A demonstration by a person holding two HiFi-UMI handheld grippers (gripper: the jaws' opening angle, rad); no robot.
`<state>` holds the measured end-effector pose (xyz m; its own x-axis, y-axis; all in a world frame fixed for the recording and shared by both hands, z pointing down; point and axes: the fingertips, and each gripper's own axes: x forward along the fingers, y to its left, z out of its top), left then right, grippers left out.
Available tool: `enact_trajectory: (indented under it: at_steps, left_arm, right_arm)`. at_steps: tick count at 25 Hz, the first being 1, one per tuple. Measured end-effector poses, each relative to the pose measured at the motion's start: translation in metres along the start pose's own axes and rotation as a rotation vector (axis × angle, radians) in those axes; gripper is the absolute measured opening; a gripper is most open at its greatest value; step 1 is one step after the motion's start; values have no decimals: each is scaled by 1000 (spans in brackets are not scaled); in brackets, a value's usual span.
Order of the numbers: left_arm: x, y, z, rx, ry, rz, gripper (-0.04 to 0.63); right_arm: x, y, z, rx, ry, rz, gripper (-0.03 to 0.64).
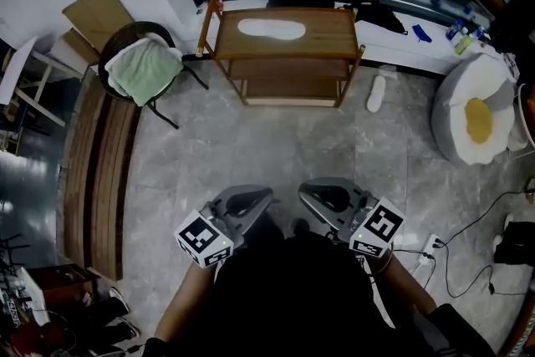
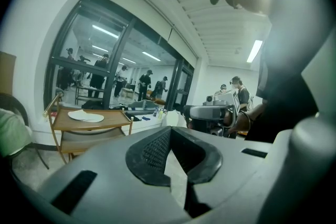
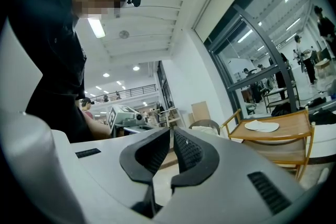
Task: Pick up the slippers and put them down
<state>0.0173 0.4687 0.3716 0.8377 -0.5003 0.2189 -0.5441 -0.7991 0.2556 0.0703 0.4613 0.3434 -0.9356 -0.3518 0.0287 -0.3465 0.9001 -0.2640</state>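
One white slipper (image 1: pixel 270 29) lies flat on top of the wooden bench (image 1: pixel 330 19). The other white slipper (image 1: pixel 376 93) lies on the grey floor (image 1: pixel 251 146), just beside the bench's right leg. Both slippers are well apart from the tools. The left tool (image 1: pixel 261 196) and the right tool (image 1: pixel 311 190) are side by side, close to the person's body. Each tool has its jaws pressed together, with nothing between them. A chair (image 1: pixel 125 38) with a green cloth (image 1: pixel 144 69) on it stands left of the bench. A big white cushion (image 1: pixel 472 117) with a yellow spot sits on the right.
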Motion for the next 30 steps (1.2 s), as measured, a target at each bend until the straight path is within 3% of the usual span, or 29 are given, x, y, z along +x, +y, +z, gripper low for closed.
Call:
enact_trajectory:
  at_steps: [7,11,21,30]
  left_arm:
    - [10,41,-14,-14,25,6,2]
    - [9,82,-1,-35,-9,29,2]
    - [11,184,13,-67,-32,-21,2]
    - [17,277,33,-37,-7,-80,2]
  right_arm:
    - [2,-32,-7,23,23,-77,31]
    - [9,-54,-3,27,31,-115,31]
    - [105,-120,13,4,70,-166,31]
    - [164,-187,42,-35,72,-325,31]
